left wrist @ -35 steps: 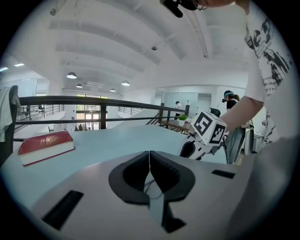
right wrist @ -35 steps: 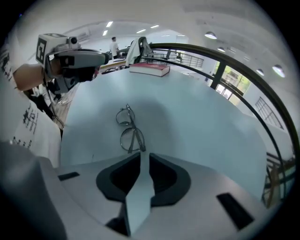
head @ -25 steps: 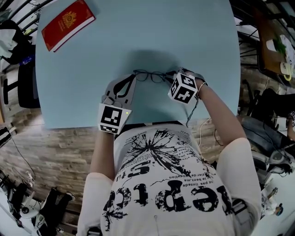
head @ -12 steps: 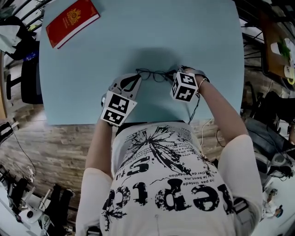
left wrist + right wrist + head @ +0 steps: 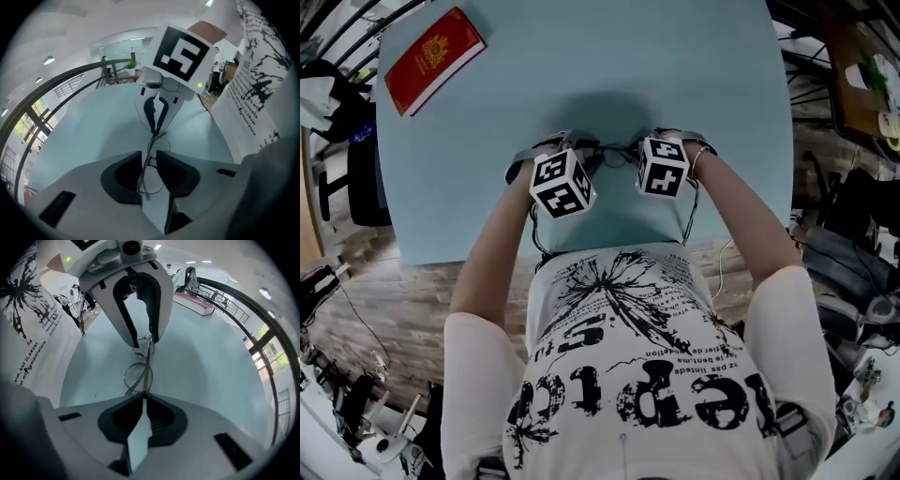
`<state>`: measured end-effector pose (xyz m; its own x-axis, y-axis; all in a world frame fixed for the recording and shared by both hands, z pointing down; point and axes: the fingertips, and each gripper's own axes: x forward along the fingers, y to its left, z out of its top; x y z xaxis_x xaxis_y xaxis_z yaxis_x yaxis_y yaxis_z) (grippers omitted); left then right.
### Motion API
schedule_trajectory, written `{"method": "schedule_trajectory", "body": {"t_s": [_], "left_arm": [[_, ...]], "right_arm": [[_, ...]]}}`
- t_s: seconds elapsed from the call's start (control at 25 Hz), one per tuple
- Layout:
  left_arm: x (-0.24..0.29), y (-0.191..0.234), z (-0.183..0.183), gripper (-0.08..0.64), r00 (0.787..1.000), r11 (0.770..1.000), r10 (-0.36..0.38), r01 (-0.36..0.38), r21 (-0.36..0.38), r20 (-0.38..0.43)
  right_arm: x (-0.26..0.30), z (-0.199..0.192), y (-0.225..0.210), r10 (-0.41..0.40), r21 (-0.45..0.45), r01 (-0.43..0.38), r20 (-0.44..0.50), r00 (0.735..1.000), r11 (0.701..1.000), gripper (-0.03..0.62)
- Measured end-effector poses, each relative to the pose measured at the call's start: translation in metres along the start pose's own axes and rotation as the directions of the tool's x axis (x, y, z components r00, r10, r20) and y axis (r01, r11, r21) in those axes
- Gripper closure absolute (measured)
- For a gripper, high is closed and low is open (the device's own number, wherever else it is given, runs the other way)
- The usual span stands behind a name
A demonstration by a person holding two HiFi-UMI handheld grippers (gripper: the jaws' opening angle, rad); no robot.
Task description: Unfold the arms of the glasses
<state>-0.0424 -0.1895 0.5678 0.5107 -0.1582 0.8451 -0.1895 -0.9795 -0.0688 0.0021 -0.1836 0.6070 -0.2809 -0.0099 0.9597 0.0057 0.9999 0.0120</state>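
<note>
The glasses point(image 5: 137, 377) sit between the left gripper point(image 5: 149, 161) and the right gripper point(image 5: 143, 398), near the table's point(image 5: 694, 84) front edge. A book point(image 5: 434, 58) lies on its far left corner.

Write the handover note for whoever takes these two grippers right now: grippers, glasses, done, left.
Right gripper: jaws have just closed, pinching one end of the glasses.
Left gripper: jaws a little apart, straddling the other end; no pinch seen yet.
Glasses: between the grippers at the near middle of the blue table; lifted or resting, unclear. Red booklet lies at the far left corner, out of play.
Done: glasses reached, one end gripped.
Left: swing out both arms; neither shows as unfolded.
</note>
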Motion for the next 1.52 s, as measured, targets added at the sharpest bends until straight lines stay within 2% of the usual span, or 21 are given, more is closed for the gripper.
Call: {"method": "schedule_trajectory", "body": {"t_s": [0.12, 0.28, 0.44, 0.56, 0.76, 1.04, 1.52], "left_arm": [[0.013, -0.002, 0.003, 0.454, 0.997, 0.997, -0.059, 0.061, 0.053, -0.042], [0.025, -0.006, 0.004, 0.456, 0.991, 0.987, -0.097, 0.108, 0.118, -0.090], [0.035, -0.009, 0.006, 0.496, 0.988, 0.974, -0.091, 0.115, 0.196, -0.127], [0.036, -0.011, 0.010, 0.525, 0.991, 0.965, -0.077, 0.102, 0.240, -0.113], [0.031, -0.015, 0.014, 0.528, 0.994, 0.974, -0.104, 0.111, 0.197, -0.042], [0.013, -0.008, 0.025, 0.531, 0.993, 0.986, -0.080, 0.067, 0.153, 0.084], [-0.024, -0.004, 0.011, 0.537, 0.988, 0.995, -0.034, 0.019, 0.094, 0.151]], "right_arm": [[-0.002, -0.004, 0.000, 0.006, 0.002, -0.006, -0.004, 1.000, 1.000, 0.554], [-0.002, -0.005, -0.001, 0.000, 0.005, 0.000, 0.000, 1.000, 1.000, 0.555], [-0.007, -0.005, 0.000, 0.009, 0.013, -0.009, 0.010, 1.000, 1.000, 0.555], [-0.008, -0.009, 0.004, 0.023, 0.020, -0.023, 0.009, 1.000, 1.000, 0.555], [-0.010, -0.013, 0.004, 0.029, 0.021, -0.029, 0.010, 1.000, 0.999, 0.555], [-0.006, -0.022, 0.007, 0.031, 0.005, -0.031, -0.041, 0.999, 1.000, 0.555], [-0.008, -0.028, 0.006, -0.011, 0.027, 0.013, -0.071, 0.997, 1.000, 0.555]]}}
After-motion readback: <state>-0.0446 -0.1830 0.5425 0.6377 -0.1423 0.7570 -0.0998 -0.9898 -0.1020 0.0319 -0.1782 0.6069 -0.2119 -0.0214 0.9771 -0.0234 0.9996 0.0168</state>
